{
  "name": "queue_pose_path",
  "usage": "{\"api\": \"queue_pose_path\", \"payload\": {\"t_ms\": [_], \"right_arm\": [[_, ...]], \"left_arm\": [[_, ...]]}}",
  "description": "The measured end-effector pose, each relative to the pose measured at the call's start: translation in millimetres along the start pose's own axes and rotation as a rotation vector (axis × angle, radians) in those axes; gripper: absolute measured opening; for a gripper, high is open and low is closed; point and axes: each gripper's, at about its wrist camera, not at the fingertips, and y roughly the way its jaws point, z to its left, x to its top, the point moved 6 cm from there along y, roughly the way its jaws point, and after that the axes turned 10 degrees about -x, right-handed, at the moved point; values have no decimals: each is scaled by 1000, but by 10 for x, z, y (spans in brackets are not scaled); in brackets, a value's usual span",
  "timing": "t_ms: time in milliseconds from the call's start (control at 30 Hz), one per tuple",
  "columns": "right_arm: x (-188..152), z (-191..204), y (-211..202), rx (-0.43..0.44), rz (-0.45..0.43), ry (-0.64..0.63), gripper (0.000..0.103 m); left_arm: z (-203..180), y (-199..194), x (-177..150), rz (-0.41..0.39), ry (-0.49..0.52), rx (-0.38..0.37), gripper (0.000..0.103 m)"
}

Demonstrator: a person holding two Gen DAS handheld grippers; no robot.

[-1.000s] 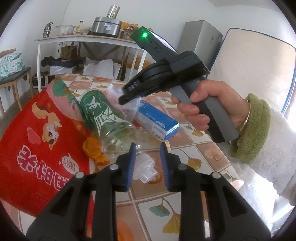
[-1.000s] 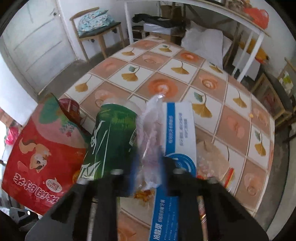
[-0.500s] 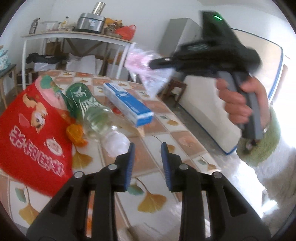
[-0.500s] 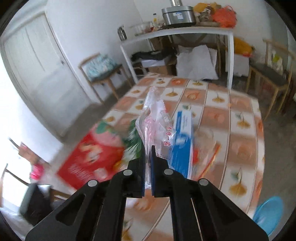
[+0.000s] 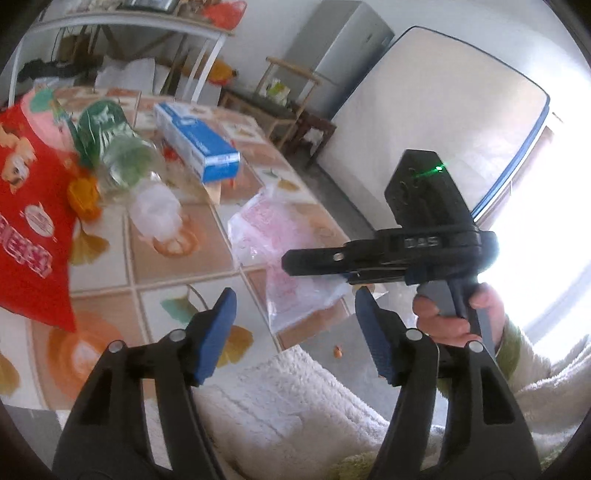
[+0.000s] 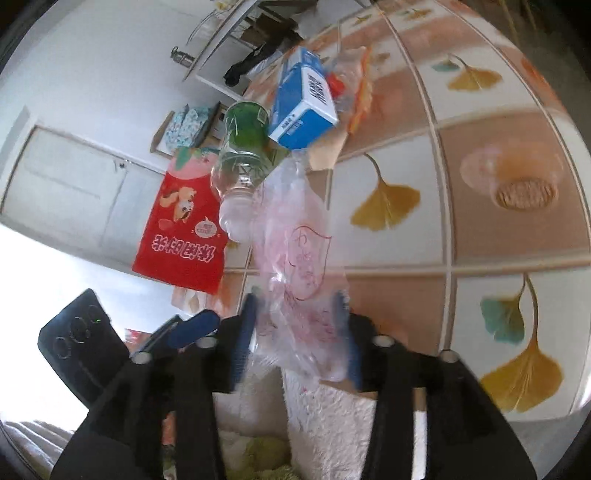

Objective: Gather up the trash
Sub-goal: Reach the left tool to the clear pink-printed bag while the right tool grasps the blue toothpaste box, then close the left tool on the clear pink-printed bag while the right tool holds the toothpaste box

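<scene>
A clear plastic bag with pink print [image 5: 284, 251] [image 6: 299, 273] lies at the near edge of the tiled table [image 5: 177, 266]. My right gripper [image 6: 297, 332] has its jaws parted around the bag's near end; it shows side-on in the left wrist view [image 5: 314, 258]. My left gripper [image 5: 295, 317] is open and empty just in front of the bag. Further back lie a blue box [image 5: 195, 142] [image 6: 301, 110], a green-labelled plastic bottle [image 5: 118, 155] [image 6: 240, 158] and a red snack bag [image 5: 26, 206] [image 6: 184, 218].
An orange wrapper [image 5: 83, 195] lies between the red bag and the bottle. A white fluffy sleeve [image 5: 295, 398] lies under both grippers. Beyond the table stand a white shelf table [image 5: 122, 29], a wooden stool [image 5: 291, 92] and a leaning mattress [image 5: 424, 122].
My right gripper carried the plastic bag down from mid-air to the table's near edge and its jaws opened. My left gripper opened wider and tilted down toward the bag.
</scene>
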Motion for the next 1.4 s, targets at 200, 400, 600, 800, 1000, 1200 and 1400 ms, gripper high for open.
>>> {"api": "queue_pose_path", "payload": {"t_ms": [200,400,600,800,1000,1200,1400], "right_arm": [[-2,-156,-329,45,-75,27,61],[-30,-473,-508,60,-122,114,62],[-115,-612,-556,55,-146,152,62],[-100,-689,-674,22,-178,144,62],[201,-427,-732,-43,-191,30,62],[803,244,-530,-155,-173,-202,67],[1486,570,65,-343,-99,-308,69]], "left_arm": [[11,189,91,7,-65,4,64],[26,479,211,43,-86,62,64],[8,804,193,124,-47,170,56],[47,868,100,151,-13,240,38],[78,803,76,145,-15,219,27],[110,659,37,121,-43,197,20],[114,517,3,94,-55,182,19]]}}
